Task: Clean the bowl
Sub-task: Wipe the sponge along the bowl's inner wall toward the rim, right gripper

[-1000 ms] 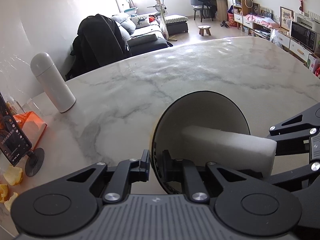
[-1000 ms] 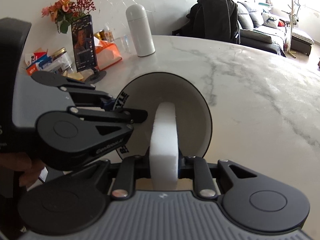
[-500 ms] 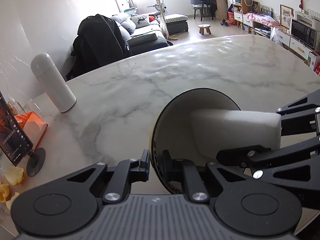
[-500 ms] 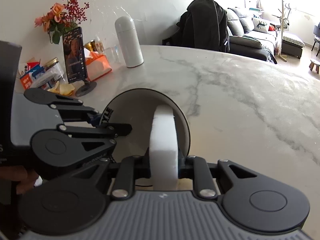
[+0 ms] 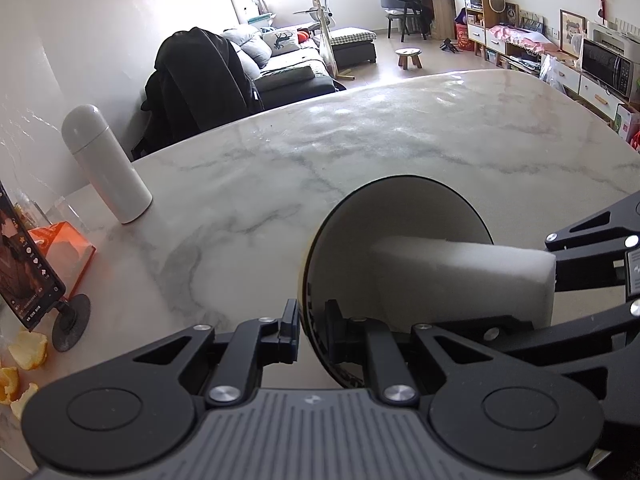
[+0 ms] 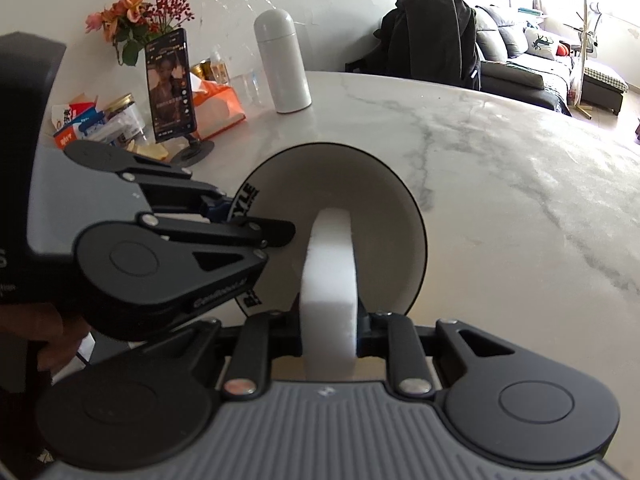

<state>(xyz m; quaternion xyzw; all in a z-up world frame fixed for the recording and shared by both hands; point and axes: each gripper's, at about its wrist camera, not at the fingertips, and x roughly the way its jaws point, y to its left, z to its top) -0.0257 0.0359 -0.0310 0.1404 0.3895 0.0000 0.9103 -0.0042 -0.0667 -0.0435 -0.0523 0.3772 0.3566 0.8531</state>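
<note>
the bowl point(image 5: 394, 216) stood tipped on edge above the marble surface point(image 5: 360, 148), its hollow facing the right tongs point(image 6: 329, 332). the left tongs point(image 5: 310, 328) were pinched narrow on its rim at about 7 o'clock of the bowl's circle in the left view, one pad inside the rim and one outside. the right tongs were closed on a white sponge point(image 6: 330, 276), whose far end reached into the hollow at about 6 o'clock in the right view and seemed to touch the inner wall.

i judged the bowl stiff, glazed and slick, probably ceramic, so breakable if it slipped onto the stone. the thin rim looked the only place to take hold, and a grip there leaves the weight hanging off one point, so hard rubbing could twist it in the pads. the sponge looked light and soft; it bulged a little beyond the pads and would give under pressure.

black letters ran along the bowl's rim band point(image 6: 245, 197): "yle" could be read, and a "b" lower down; the rest was hidden. small script on the left tongs' arm was too blurred to read.
</note>
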